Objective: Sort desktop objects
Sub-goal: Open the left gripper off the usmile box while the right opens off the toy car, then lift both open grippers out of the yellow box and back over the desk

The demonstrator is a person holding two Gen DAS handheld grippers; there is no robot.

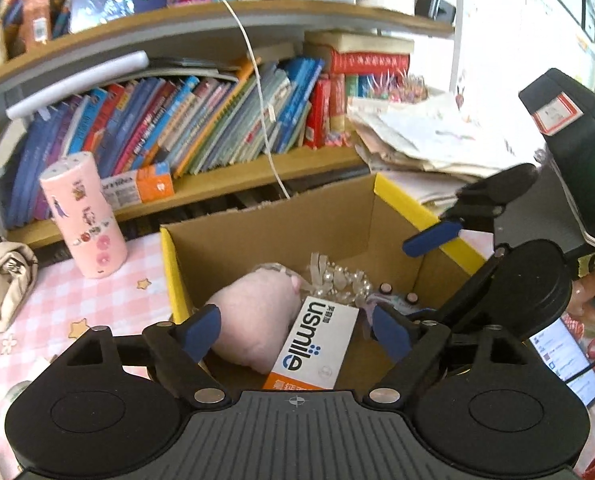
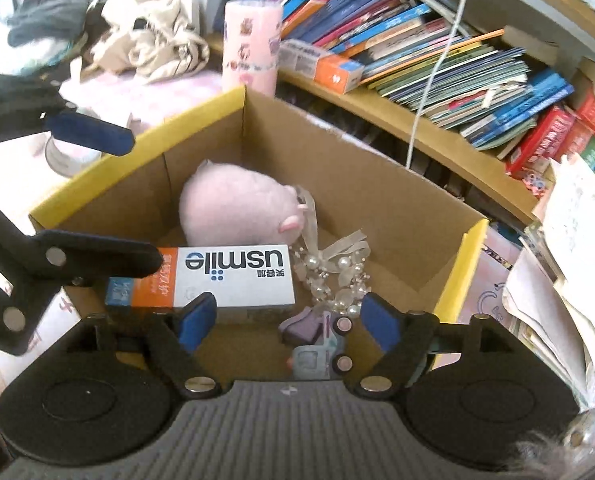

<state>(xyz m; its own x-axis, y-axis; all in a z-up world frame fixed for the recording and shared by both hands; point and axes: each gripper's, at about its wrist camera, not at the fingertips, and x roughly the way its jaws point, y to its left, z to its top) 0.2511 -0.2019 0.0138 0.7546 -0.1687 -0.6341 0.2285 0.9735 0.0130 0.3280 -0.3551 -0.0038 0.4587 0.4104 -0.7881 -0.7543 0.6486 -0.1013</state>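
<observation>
1. Left wrist view: the left gripper [image 1: 295,330] hangs over the cardboard box [image 1: 397,216], its blue pads spread apart and gripping nothing. Directly below lies the usmile carton [image 1: 317,344], leaning against the pink plush [image 1: 253,316] on the box floor.
2. Same view, count it up: one carton, one plush, one pearl-and-ribbon ornament [image 1: 341,280] behind them. The right gripper [image 1: 433,238] comes in from the right above the yellow-edged rim, and only one blue pad of it shows.
3. Outside the box, one pink sticker-covered cylinder [image 1: 83,216] stands upright on the checked desk mat [image 1: 97,304], with a second orange-and-white carton [image 1: 137,186] lying on the shelf behind it.
4. Right wrist view: the right gripper [image 2: 289,322] is released too, jaws wide with nothing between them, hovering above a small toy car [image 2: 321,350] near the box's front wall.
5. That makes four things in the box: carton, plush, ornament, car.
6. My read: a drop-off into the box is done. Next move calls for lifting clear of the rim and heading for something left on the desk, probably the pink cylinder.
</observation>
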